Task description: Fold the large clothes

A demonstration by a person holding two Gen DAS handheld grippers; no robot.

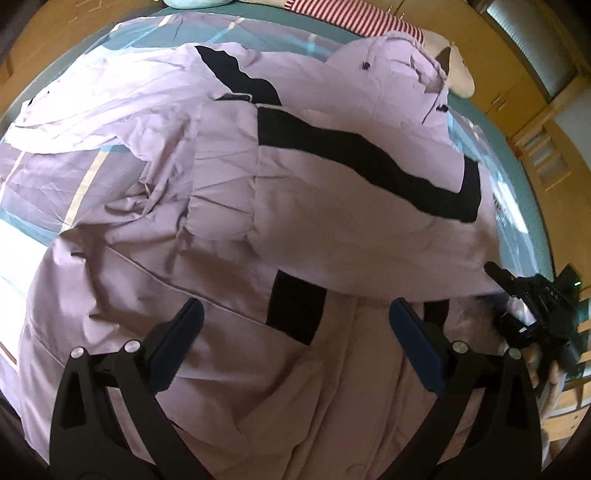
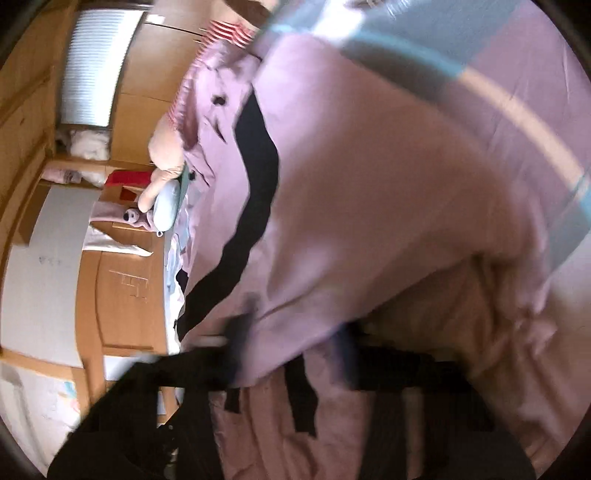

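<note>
Fingers of left gripper spread above jacket; right view blurred.

Right wrist view is smeared by motion blur: the right gripper fingers are reduced to dark streaks, so jaw state cannot be read. The lilac jacket is cut off at 6 o'clock in both views. The bedsheet is largely hidden under it. Striped fabric is cropped at 12 o'clock.
</note>
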